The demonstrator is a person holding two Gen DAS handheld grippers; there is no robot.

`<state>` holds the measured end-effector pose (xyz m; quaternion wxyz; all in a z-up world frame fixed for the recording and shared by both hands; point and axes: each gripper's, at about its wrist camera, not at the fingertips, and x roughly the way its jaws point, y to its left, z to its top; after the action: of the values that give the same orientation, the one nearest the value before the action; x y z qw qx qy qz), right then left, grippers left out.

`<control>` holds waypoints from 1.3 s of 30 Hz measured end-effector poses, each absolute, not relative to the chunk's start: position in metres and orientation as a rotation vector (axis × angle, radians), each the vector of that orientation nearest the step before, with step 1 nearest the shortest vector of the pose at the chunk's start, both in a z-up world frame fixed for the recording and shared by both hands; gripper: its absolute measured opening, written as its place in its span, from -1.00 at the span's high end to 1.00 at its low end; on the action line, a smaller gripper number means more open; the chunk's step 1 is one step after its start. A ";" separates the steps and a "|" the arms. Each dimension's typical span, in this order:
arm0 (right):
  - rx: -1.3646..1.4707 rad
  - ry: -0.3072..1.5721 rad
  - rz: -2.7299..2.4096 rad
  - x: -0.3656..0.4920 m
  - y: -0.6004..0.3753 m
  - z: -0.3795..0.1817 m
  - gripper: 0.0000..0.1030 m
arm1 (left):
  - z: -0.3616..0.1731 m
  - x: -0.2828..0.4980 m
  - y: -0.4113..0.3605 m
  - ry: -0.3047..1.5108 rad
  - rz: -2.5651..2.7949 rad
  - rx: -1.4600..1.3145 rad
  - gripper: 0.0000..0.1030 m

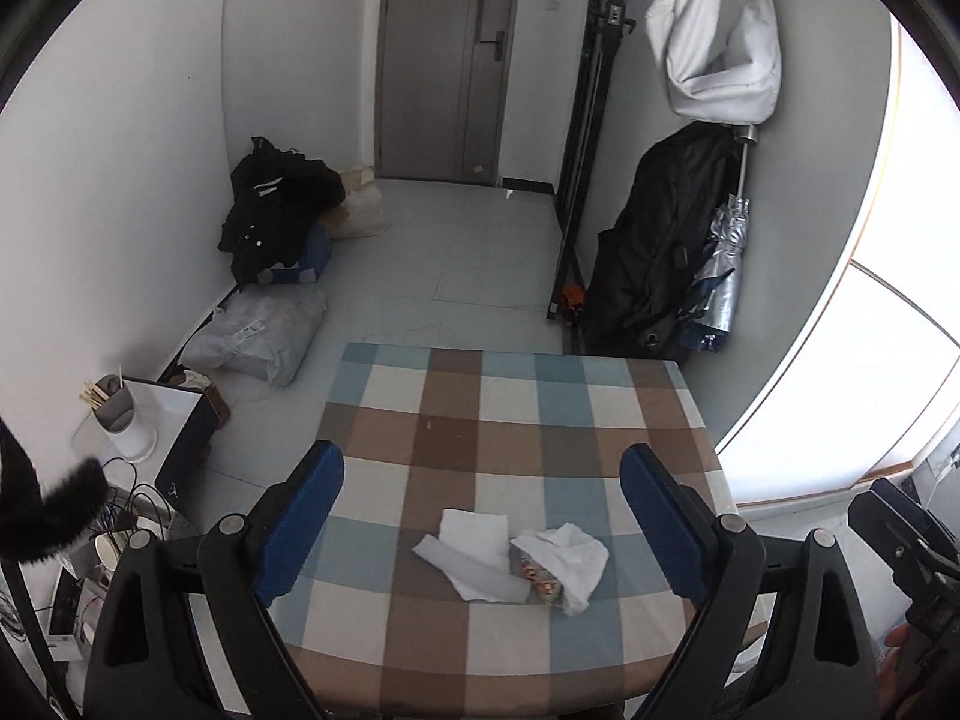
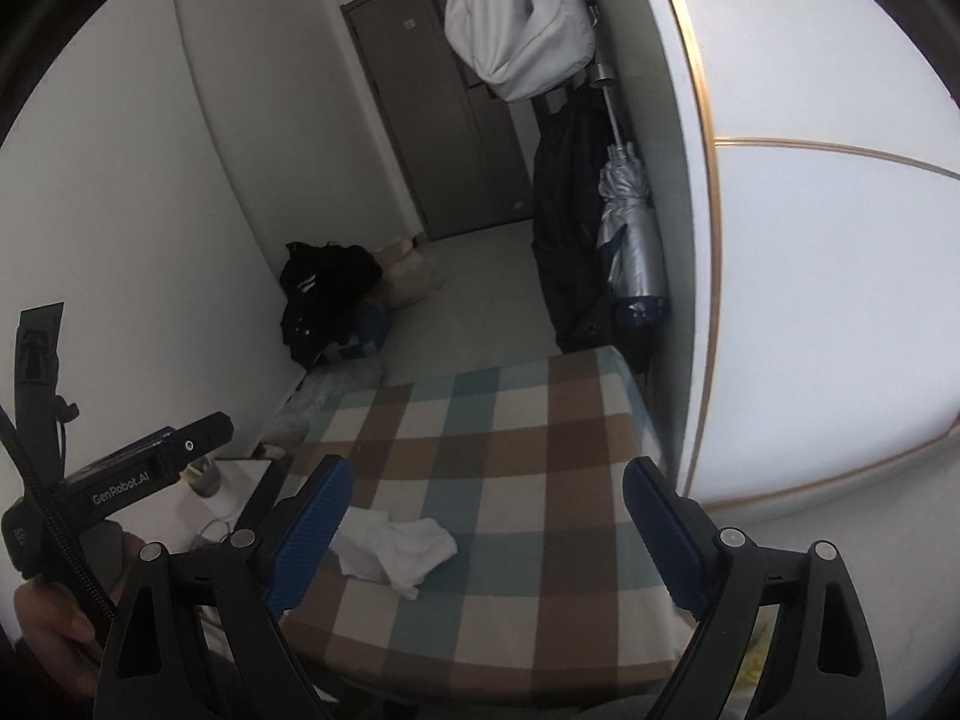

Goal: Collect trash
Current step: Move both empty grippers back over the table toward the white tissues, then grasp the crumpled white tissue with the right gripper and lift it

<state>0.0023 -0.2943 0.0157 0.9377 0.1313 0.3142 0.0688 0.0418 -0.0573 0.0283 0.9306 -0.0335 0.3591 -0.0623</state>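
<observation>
On the checked tablecloth (image 1: pixel 510 408) lies a small heap of trash: a flat white tissue (image 1: pixel 474 546), a crumpled white tissue (image 1: pixel 576 552) and, between them, a colourful wrapper (image 1: pixel 537 579). My left gripper (image 1: pixel 480 453) hangs above the table, open, with the heap below and between its blue pads (image 1: pixel 300 528); nothing is held. In the right wrist view the white tissues (image 2: pixel 402 546) lie low and left, beside the left pad. My right gripper (image 2: pixel 489 468) is open and empty over the cloth (image 2: pixel 540 432). The wrapper is hidden in that view.
Left of the table, a low stand holds a grey cup of sticks (image 1: pixel 117 414) and cables. On the floor lie a plastic bag (image 1: pixel 258 336) and black clothes (image 1: pixel 276 204). A dark coat (image 1: pixel 660 240) and a silver umbrella (image 1: pixel 720 264) hang by the right wall. A door (image 1: pixel 444 60) stands behind.
</observation>
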 end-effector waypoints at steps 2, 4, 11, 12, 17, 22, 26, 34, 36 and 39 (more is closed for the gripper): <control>0.247 0.657 0.167 0.009 -0.279 0.011 -0.79 | 0.025 0.044 -0.043 0.733 -0.117 -0.080 -0.78; 0.228 0.668 0.185 0.015 -0.266 0.007 -0.79 | 0.020 0.048 -0.030 0.735 -0.100 -0.086 -0.78; 0.184 0.785 0.230 0.044 -0.227 -0.017 -0.79 | -0.005 0.062 0.007 0.781 -0.059 -0.145 -0.78; 0.183 0.797 0.238 0.046 -0.224 -0.020 -0.79 | -0.007 0.062 0.011 0.787 -0.057 -0.153 -0.78; 0.148 0.846 0.273 0.059 -0.199 -0.036 -0.79 | -0.015 0.066 0.026 0.805 -0.053 -0.187 -0.78; 0.143 0.901 0.277 0.072 -0.187 -0.053 -0.79 | -0.021 0.069 0.038 0.834 -0.061 -0.216 -0.78; 0.185 0.955 0.262 0.086 -0.190 -0.070 -0.79 | -0.026 0.071 0.050 0.865 -0.067 -0.252 -0.78; 0.176 1.071 0.233 0.105 -0.196 -0.111 -0.78 | -0.033 0.075 0.066 0.897 -0.052 -0.304 -0.78; 0.177 1.092 0.269 0.107 -0.196 -0.119 -0.78 | -0.036 0.076 0.067 0.908 -0.058 -0.317 -0.78; 0.124 1.101 0.271 0.108 -0.193 -0.125 -0.78 | -0.038 0.079 0.067 0.922 -0.063 -0.320 -0.78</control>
<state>0.1081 -0.1931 -0.1255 0.8417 0.0587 0.5212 0.1281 0.0790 0.0672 -0.0382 0.8828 -0.1537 0.4428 -0.0300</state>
